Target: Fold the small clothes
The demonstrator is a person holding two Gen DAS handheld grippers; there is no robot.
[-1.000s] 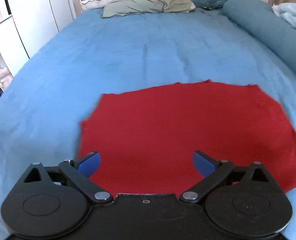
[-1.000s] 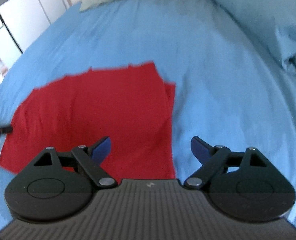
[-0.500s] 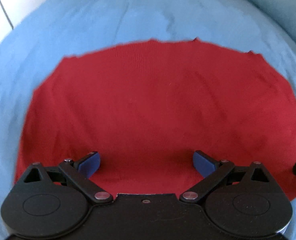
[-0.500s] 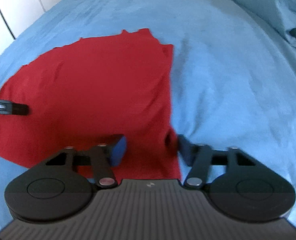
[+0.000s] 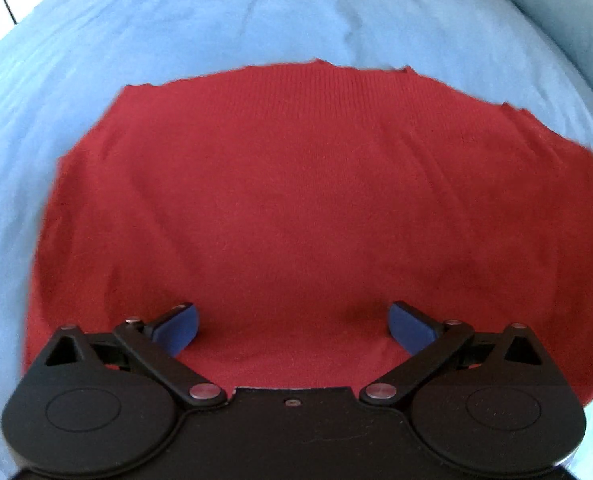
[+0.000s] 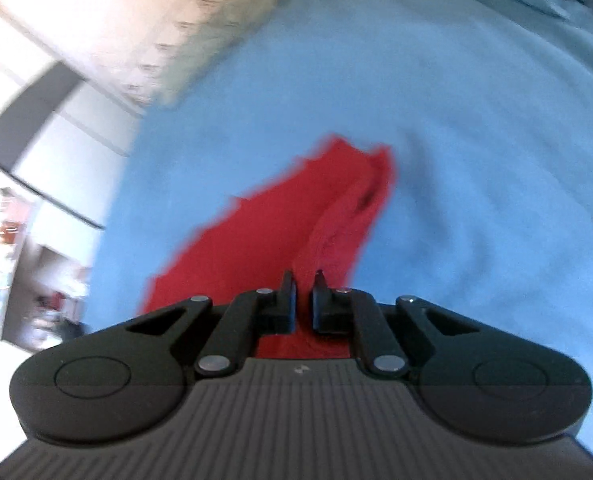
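Left wrist view: left gripper (image 5: 292,328) spread wide, gripping nothing, blue pads (image 5: 178,330) low over the near edge of a red cloth (image 5: 296,200). Cloth lying flat on a blue bedsheet (image 5: 256,12), filling the middle, bare sheet from 9 through 12 to 2 o'clock.

Right wrist view, blurred: right gripper (image 6: 304,300) just pinched closed on a fold of the red cloth (image 6: 264,240), raised off the bedsheet (image 6: 476,140) and trailing toward 12 o'clock. Pillow (image 6: 156,20) at 10 o'clock.
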